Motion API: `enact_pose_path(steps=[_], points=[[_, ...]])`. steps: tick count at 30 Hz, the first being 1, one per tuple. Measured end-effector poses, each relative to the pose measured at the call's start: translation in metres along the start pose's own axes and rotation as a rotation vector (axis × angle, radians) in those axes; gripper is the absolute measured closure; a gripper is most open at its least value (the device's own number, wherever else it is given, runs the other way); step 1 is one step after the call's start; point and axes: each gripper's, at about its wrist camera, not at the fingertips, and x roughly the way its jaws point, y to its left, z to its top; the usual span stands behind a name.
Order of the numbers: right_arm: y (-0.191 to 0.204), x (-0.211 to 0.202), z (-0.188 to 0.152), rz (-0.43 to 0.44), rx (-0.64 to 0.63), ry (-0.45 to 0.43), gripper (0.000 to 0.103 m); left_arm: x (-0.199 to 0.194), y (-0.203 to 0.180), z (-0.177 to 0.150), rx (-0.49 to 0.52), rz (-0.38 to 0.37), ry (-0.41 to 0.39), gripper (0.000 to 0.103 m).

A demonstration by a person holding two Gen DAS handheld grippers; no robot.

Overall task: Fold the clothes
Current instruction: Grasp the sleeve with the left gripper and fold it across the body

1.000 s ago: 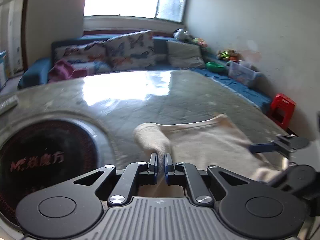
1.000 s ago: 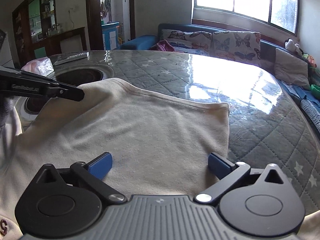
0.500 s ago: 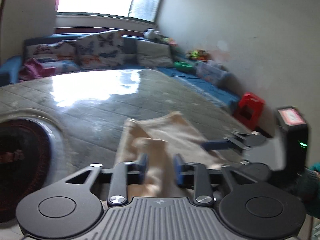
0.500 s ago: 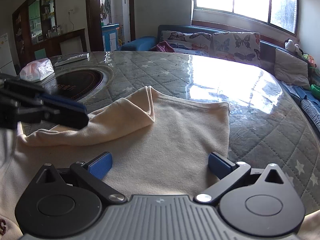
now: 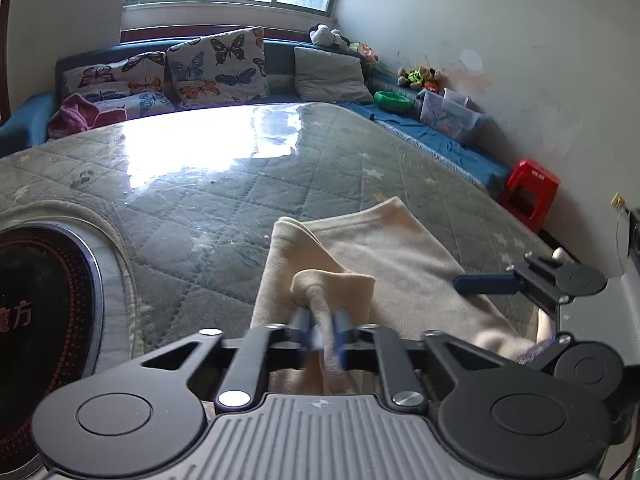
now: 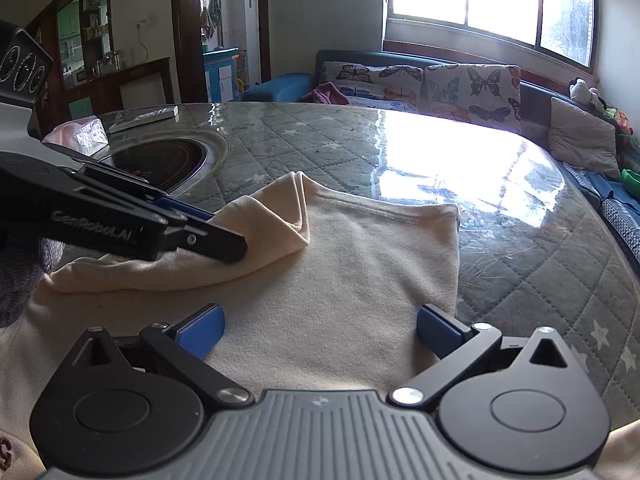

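Quilted grey bench (image 6: pixel 520 248): left tool (image 5: pixel 323 330) pinching cream fleece garment (image 6: pixel 340 280) sleeve, right tool (image 6: pixel 320 330) wide; drag sleeve flat across body.

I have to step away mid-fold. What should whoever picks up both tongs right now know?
Left tongs: shut on a bunched fold of the cream garment, its side flap already pulled over the body.
Right tongs: open, empty, hovering over the garment's near part.
Garment lies on the quilted table, beside the round cooktop.
Done: first side fold laid over.
Left: release and smooth that flap, probably fold the other side, then fold it in half.
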Motion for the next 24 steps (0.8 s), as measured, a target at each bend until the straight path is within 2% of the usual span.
enact_pose_path(steps=[2, 5, 9, 15, 24], points=[[0.0, 0.0, 0.0, 0.0, 0.0, 0.0, 0.0, -0.008, 0.006, 0.003, -0.008, 0.018, -0.036, 0.094], [0.0, 0.001, 0.0, 0.0, 0.0, 0.0, 0.0, -0.024, 0.021, 0.012, -0.01, 0.09, -0.101, 0.094], [0.0, 0.001, 0.001, 0.001, 0.001, 0.0, 0.0, -0.034, 0.05, 0.022, -0.041, 0.185, -0.142, 0.094], [-0.002, 0.001, 0.002, 0.005, 0.001, 0.002, 0.0, -0.025, 0.086, 0.019, -0.078, 0.282, -0.099, 0.094], [-0.004, 0.0, 0.005, 0.016, -0.005, 0.014, 0.0, -0.009, 0.099, 0.008, -0.087, 0.308, -0.039, 0.093]])
